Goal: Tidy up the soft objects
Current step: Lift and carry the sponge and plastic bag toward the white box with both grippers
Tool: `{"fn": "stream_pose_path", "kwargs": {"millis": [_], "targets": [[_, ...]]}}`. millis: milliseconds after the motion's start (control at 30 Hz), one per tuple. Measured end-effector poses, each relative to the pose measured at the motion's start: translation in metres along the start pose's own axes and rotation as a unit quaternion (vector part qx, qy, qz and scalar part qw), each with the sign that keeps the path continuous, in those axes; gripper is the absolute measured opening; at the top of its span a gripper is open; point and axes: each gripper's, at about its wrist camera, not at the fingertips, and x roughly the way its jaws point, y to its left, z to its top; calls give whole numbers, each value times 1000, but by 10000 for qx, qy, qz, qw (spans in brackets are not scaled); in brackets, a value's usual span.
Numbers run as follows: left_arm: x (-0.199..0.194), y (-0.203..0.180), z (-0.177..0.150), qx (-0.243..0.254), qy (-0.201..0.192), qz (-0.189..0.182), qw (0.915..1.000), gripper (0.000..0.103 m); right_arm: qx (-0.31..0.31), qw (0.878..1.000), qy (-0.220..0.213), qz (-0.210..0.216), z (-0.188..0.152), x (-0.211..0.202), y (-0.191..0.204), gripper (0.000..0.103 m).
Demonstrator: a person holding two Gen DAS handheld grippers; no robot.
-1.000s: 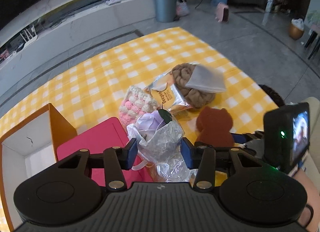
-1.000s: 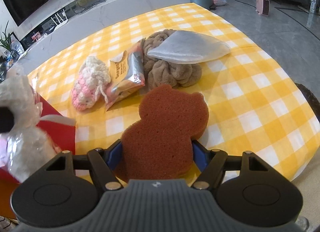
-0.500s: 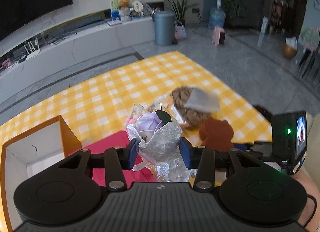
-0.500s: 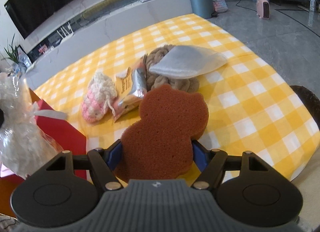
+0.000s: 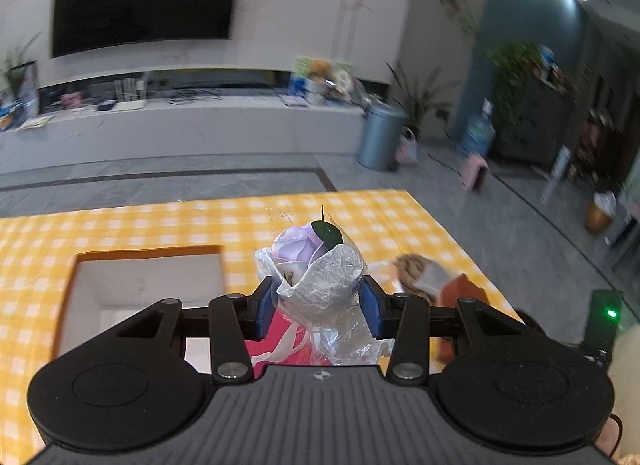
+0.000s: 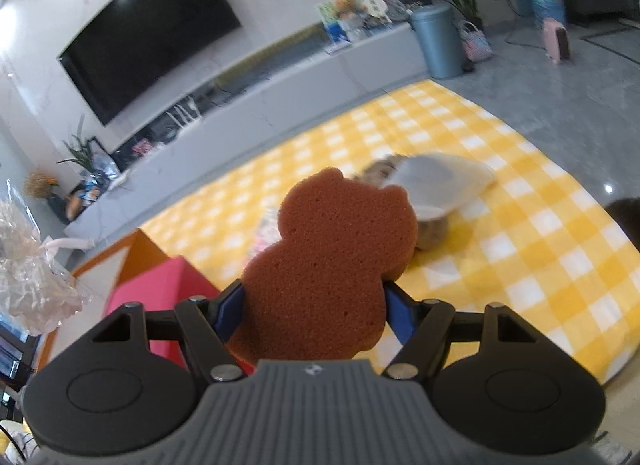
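My left gripper is shut on a purple rose in crinkled clear wrap, held up above the table beside the open orange box. The wrapped rose also shows at the left edge of the right wrist view. My right gripper is shut on a brown bear-shaped sponge, lifted off the yellow checked cloth. A brown braided cushion with a grey pad on top lies on the cloth behind the sponge; the pink knitted piece is mostly hidden.
A red box stands next to the orange box at the left. A long low white cabinet, a grey bin and potted plants lie beyond the table. The table's right edge drops to grey floor.
Both grippers have risen with their loads and tilted up. The left one swung left, so the orange box now sits in front of it and the pile lies off to the right.
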Motion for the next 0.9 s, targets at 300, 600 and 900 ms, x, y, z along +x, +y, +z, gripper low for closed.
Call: {"fn": "stream_pose_path", "kwargs": {"millis": [300, 600, 900], "targets": [[-40, 60, -9, -970, -609, 217, 9932, 51, -395, 9952, -386, 809, 7, -31, 59, 71], [-64, 124, -38, -1497, -731, 830, 9825, 50, -1081, 9851, -426, 1270, -2, -44, 145, 71], [-70, 169, -66, -1829, -728, 603, 9786, 50, -1999, 9719, 0, 1240, -34, -13, 235, 71]]}}
